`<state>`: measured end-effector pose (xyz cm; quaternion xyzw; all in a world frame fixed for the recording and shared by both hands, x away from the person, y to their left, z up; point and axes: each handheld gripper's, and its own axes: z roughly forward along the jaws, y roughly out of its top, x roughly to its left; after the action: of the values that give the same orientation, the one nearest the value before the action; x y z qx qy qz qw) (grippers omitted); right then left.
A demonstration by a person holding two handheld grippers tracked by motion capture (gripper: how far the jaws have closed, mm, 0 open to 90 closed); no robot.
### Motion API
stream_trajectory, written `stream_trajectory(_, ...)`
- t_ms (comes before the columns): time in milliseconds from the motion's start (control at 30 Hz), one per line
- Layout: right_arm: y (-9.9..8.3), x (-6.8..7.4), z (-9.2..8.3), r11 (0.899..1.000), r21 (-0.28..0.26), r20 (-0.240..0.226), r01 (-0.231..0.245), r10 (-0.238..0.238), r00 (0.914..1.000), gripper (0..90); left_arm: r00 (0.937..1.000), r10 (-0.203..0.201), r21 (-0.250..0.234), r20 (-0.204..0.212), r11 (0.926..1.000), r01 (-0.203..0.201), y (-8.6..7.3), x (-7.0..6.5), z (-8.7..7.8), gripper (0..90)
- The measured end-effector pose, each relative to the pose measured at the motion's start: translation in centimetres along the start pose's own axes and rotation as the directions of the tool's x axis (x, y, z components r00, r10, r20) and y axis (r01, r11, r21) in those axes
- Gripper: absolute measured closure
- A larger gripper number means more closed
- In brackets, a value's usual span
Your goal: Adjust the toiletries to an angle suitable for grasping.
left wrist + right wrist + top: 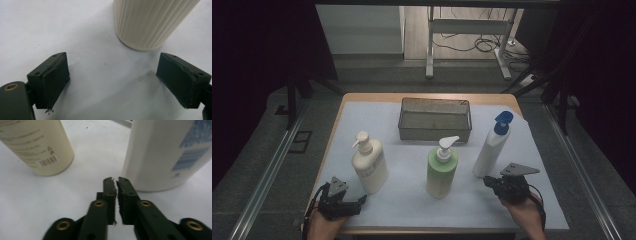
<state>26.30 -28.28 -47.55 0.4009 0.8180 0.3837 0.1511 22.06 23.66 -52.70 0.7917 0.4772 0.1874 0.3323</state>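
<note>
White bottle (490, 150) just beyond right gripper (490, 182), jaws clenched empty, hand low.

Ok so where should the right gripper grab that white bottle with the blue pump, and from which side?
Judging by its pose, grip the white bottle around its smooth mid body, coming level from the near right side where the right gripper already sits. The blue pump is narrow and overhanging, a poor hold. The jaws are shut, so they would need opening wide first.
</note>
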Motion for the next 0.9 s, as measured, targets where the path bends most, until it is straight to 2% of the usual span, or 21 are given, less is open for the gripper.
stream_trajectory(67, 0.3, 0.2, 0.1, 1.000, 0.000, 0.003, -0.001, 0.001, 1.0000, 89.1, 1.0000, 0.000, 0.000, 0.000, 1.0000, 0.000, 0.0, 0.0, 0.0, 10.8)
stream_trajectory(567, 2.5, 1.4, 2.4, 1.000, -0.008, 0.045, -0.005, 0.005, 0.9990, 89.5, 1.0000, 0.001, -0.001, 0.000, 1.0000, -0.001, 0.0, 0.0, 0.0, 10.8)
stream_trajectory(900, 3.1, 1.8, 4.2, 1.000, 0.000, 0.117, -0.012, 0.012, 0.9931, 89.7, 1.0000, 0.001, -0.001, 0.000, 1.0000, -0.001, 0.0, 0.0, 0.0, 10.8)
